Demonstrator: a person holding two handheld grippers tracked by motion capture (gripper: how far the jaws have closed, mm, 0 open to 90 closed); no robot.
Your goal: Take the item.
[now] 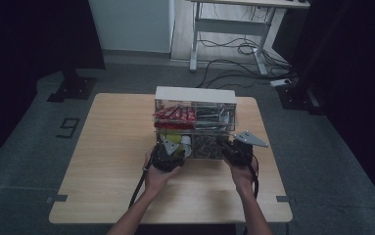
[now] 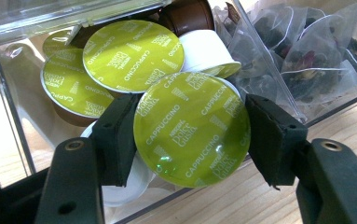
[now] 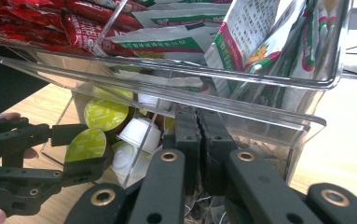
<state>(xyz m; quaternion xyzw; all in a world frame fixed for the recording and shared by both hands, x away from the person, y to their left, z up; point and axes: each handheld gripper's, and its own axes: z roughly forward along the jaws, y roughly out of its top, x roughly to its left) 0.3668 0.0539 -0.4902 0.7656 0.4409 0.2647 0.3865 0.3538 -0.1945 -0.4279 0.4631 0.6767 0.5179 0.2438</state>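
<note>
The jaws of the left gripper (image 2: 192,135) pinch a green-lidded coffee capsule (image 2: 192,135) by its rim, at the open front of the lower left drawer of the clear organiser (image 1: 195,95); the jaws of the right gripper (image 3: 199,154) are pressed together with nothing between them, against the organiser's lower right front; that left drawer holds more capsules (image 2: 133,55), green, white and brown; the drawer beside it holds tea bags (image 2: 306,56); the organiser's upper tier holds red packets (image 3: 50,23) and green-and-white sachets (image 3: 250,42).

Probably a dim lab: beyond the jaws, a height-adjustable desk (image 1: 234,29), trailing floor cables (image 1: 234,63) and black stands (image 1: 72,85) are seen.
</note>
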